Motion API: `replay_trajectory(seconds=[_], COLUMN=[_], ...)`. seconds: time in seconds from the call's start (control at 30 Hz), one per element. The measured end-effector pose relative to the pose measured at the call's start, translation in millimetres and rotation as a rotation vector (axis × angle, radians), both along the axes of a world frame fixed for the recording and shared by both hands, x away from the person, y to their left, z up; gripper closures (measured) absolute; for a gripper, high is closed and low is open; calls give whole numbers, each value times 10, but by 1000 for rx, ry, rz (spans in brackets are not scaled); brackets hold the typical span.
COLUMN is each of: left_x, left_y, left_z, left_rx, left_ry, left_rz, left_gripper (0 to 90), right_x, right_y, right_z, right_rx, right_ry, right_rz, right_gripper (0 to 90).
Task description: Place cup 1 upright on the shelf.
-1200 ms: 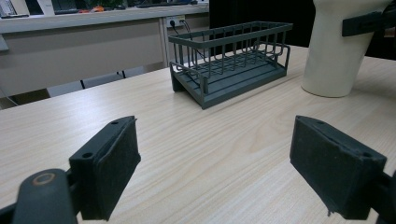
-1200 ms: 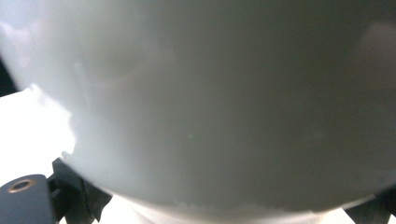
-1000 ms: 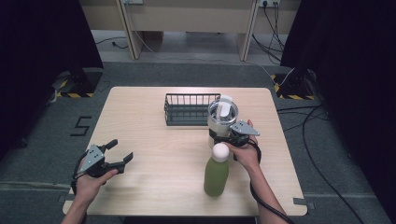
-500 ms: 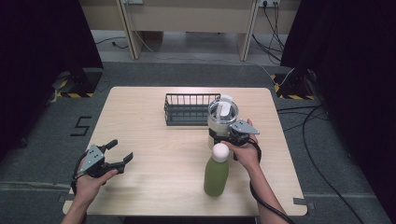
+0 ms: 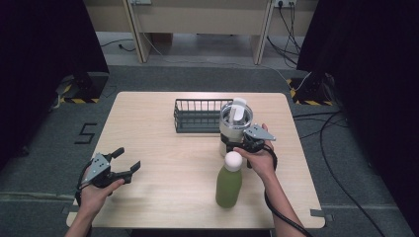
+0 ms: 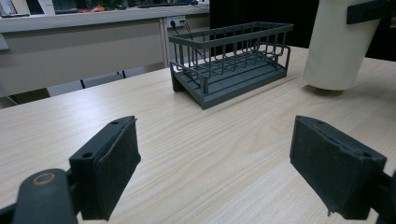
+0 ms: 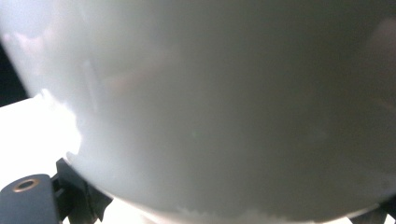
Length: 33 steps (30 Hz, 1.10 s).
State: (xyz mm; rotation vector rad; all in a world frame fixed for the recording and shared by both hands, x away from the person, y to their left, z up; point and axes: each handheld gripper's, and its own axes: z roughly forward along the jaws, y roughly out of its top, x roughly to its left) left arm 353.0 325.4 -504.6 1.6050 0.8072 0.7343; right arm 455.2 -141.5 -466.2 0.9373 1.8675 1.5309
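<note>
A white tumbler (image 5: 235, 123) with a lid stands right of the table's middle, and it looms close in the right gripper view (image 7: 210, 102). My right gripper (image 5: 233, 143) is shut on its lower body, one jaw on either side. Its off-white wall (image 6: 338, 46) also rises at the right edge of the left gripper view. Just in front of the tumbler is a green bottle (image 5: 229, 182) with a round white cap, upright. Over the front left corner my left gripper (image 5: 129, 158) is open, nothing between its pads (image 6: 109, 168).
A dark wire basket (image 5: 197, 116) sits empty at the back middle of the light wooden table (image 5: 158, 123), touching or nearly touching the tumbler's left side; it is also ahead in the left gripper view (image 6: 229, 60). Cables lie on the floor at the right.
</note>
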Motion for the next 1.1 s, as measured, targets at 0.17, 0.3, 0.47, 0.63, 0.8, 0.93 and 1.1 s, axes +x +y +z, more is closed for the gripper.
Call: replay_trajectory(seconds=[0.17,0.3,0.47,0.63,0.8,0.93,1.1], left_x=[-2,0,-1,0,-1,2,1], left_y=[5,7,5,-1,-4,-5,-5], left_z=[1,-1,0,-3,-1,-3,-5], left_rx=[-5,-9,-9,-9,-9,-11,-10], left_ry=[-2,-1,-1,0,0,1,2], left_rz=[2,2,2,2,1,1,2], left_gripper=[148,148,149,149,150,150,150], right_x=[5,17,36,53,70,92,124], right_y=[6,8,19,28,31,35,44], right_z=[58,109,179,239,300,352,404], right_rx=[7,15,18,27,35,36,44], right_ry=[-11,-14,-21,-26,-31,-37,-35], right_rz=[0,1,-1,0,-3,0,-4], right_gripper=[102,102,102,102,102,103,102])
